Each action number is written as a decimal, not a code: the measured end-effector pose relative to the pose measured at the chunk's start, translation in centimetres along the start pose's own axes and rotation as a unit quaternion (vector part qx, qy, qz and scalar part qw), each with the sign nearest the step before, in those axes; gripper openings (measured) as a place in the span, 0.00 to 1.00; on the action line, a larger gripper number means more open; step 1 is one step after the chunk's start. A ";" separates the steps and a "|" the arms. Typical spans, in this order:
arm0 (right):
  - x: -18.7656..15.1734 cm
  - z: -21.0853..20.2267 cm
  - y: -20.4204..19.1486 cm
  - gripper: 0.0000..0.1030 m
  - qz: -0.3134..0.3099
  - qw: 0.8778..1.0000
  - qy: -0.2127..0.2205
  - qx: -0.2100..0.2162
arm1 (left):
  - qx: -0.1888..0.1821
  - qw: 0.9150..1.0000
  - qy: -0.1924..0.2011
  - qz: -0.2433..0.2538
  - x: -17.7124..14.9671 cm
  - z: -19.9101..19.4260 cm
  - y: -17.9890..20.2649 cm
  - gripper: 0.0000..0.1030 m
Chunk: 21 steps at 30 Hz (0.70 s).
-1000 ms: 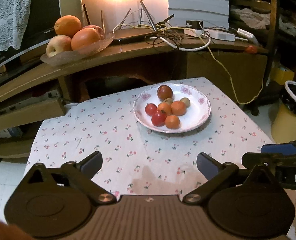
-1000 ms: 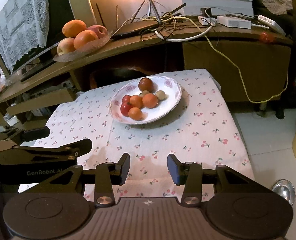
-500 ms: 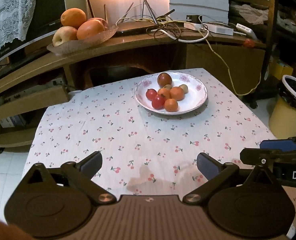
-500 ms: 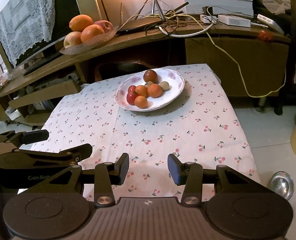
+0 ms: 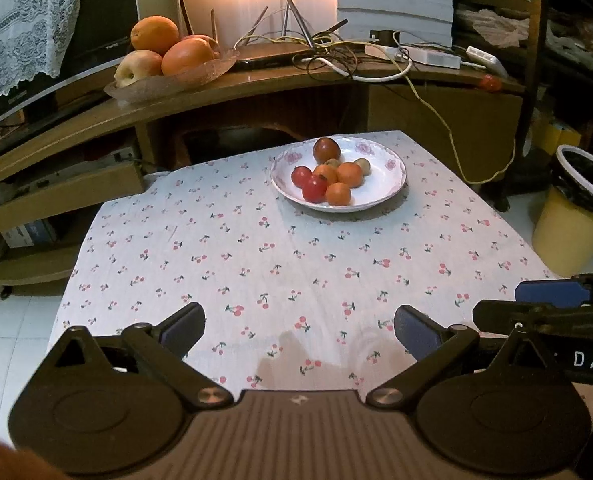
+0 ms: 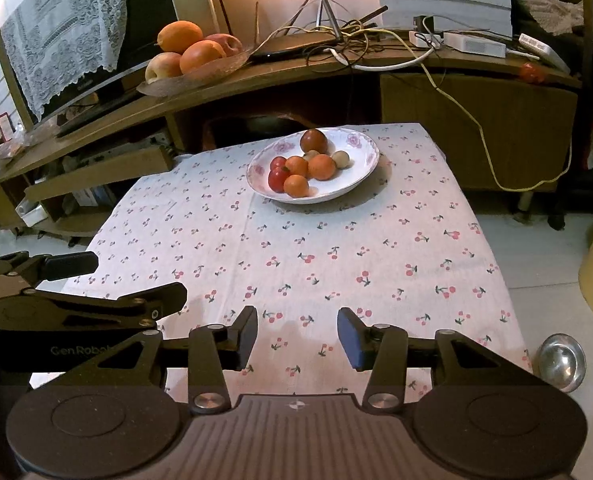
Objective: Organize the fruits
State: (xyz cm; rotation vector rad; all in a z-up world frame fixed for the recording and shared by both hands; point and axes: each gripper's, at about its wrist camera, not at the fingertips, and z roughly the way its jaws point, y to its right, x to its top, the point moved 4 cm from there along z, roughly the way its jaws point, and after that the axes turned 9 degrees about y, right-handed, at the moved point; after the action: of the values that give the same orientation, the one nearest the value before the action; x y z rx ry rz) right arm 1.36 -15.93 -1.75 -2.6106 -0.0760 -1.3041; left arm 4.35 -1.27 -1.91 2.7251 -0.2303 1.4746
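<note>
Cherry-print tablecloth (image 5: pixel 296 264), white plate (image 5: pixel 392 184) holding small fruits (image 5: pixel 338 194); both grippers' jaws apart, empty

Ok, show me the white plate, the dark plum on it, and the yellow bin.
white plate (image 5: pixel 392 184), left wrist view, bare right rim.
dark plum (image 5: pixel 326 150), left wrist view, its middle.
yellow bin (image 5: pixel 568 232), left wrist view, front wall.

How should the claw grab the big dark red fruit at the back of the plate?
Probably from above, closing across the widest part of the dark red fruit. It is round, so any pair of opposite sides works, but the plate rim rises behind it and small fruits crowd its near side. Its left and right flanks look free, so put the fingers there. The right claw is open and empty.
</note>
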 end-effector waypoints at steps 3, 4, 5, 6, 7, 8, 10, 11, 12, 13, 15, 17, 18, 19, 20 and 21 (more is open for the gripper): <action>-0.3 -0.3 -0.1 0.46 -0.001 1.000 0.000 -0.001 | 0.001 1.000 -0.001 0.001 -0.4 -0.5 0.1 1.00; -0.4 -0.4 -0.2 0.46 -0.001 1.000 0.000 -0.001 | 0.001 1.000 -0.002 0.000 -0.5 -0.6 0.1 1.00; -0.5 -0.4 -0.2 0.46 -0.001 1.000 0.000 -0.001 | 0.001 1.000 -0.004 -0.002 -0.7 -0.7 0.1 1.00; -0.6 -0.5 -0.2 0.46 -0.001 1.000 0.000 -0.001 | 0.001 1.000 -0.005 -0.004 -0.8 -0.8 0.1 1.00; -0.7 -0.6 -0.3 0.46 0.000 1.000 -0.001 0.000 | 0.001 1.000 -0.007 -0.005 -0.9 -0.9 0.1 1.00; -0.8 -0.7 -0.4 0.46 0.001 1.000 -0.001 0.001 | 0.001 1.000 -0.007 -0.005 -1.1 -1.0 0.1 1.00; -1.1 -0.9 -0.6 0.46 0.000 1.000 -0.003 0.002 | 0.005 1.000 -0.008 -0.003 -1.3 -1.1 0.1 1.00; -1.3 -1.0 -0.7 0.46 -0.001 1.000 -0.004 0.003 | 0.007 1.000 -0.009 -0.001 -1.4 -1.3 0.1 1.00; -1.5 -1.1 -0.8 0.46 -0.001 1.000 -0.005 0.003 | 0.009 1.000 -0.009 0.000 -1.5 -1.3 0.2 1.00; -1.6 -1.2 -0.9 0.46 -0.002 1.000 -0.007 0.004 | 0.010 1.000 -0.010 0.001 -1.6 -1.4 0.2 1.00; -1.9 -1.3 -1.0 0.46 -0.003 1.000 -0.009 0.004 | 0.010 1.000 -0.012 0.000 -1.9 -1.6 0.2 1.00; -2.0 -1.4 -1.1 0.47 -0.005 1.000 -0.010 0.004 | 0.009 1.000 -0.015 -0.003 -2.1 -1.7 0.0 1.00; -2.1 -1.5 -1.1 0.47 -0.006 1.000 -0.011 0.004 | 0.010 1.000 -0.016 -0.003 -2.2 -1.7 0.0 1.00; -2.2 -1.5 -1.2 0.47 -0.006 1.000 -0.012 0.004 | 0.011 1.000 -0.017 -0.002 -2.3 -1.8 0.1 1.00; -2.3 -1.5 -1.2 0.46 -0.007 1.000 -0.013 0.004 | 0.011 1.000 -0.017 -0.002 -2.4 -1.8 0.1 1.00; -2.4 -1.5 -1.3 0.47 -0.007 1.000 -0.014 0.004 | 0.012 1.000 -0.018 -0.002 -2.4 -1.9 0.1 1.00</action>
State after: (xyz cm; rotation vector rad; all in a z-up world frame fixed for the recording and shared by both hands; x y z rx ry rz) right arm -1.45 -14.92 -2.50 -2.6262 -0.1044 -1.2708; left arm 1.46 -0.91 -2.91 2.7700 -0.2106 1.4380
